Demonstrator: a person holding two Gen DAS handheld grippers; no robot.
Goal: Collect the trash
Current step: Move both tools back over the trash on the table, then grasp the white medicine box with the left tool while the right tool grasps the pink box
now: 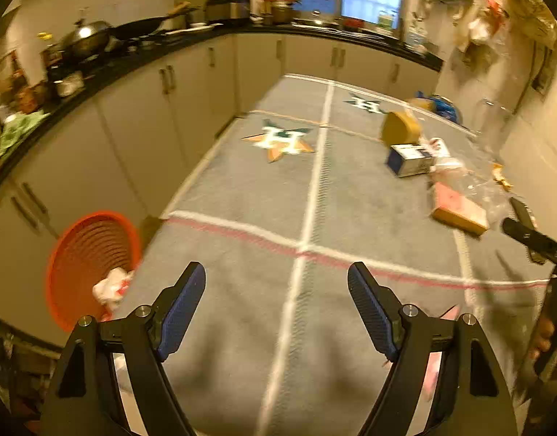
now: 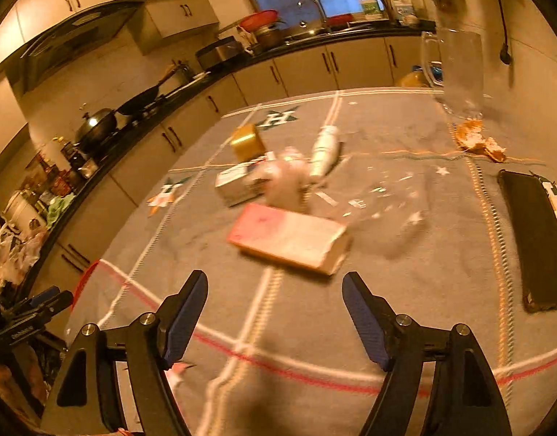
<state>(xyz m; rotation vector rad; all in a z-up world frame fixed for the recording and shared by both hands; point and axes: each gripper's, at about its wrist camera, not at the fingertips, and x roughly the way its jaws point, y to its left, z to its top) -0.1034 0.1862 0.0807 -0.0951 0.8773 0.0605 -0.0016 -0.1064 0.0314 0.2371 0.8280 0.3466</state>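
Note:
My left gripper (image 1: 276,279) is open and empty above the grey cloth-covered table (image 1: 242,200). An orange bin (image 1: 85,254) stands off the table's left edge with crumpled white trash (image 1: 111,287) in it. My right gripper (image 2: 275,290) is open and empty, just short of a pink and white box (image 2: 289,238), which also shows in the left wrist view (image 1: 458,210). Behind it lie a white carton (image 2: 238,181), a gold box (image 2: 246,142), a white bottle (image 2: 325,150), crumpled clear plastic (image 2: 289,178) and orange peel (image 2: 478,141).
A black phone (image 2: 536,239) lies at the table's right. A clear glass jug (image 2: 456,69) stands at the back right. Kitchen cabinets and a black counter (image 1: 169,47) with pots run along the left and back. A blue bag (image 1: 444,107) sits at the far edge.

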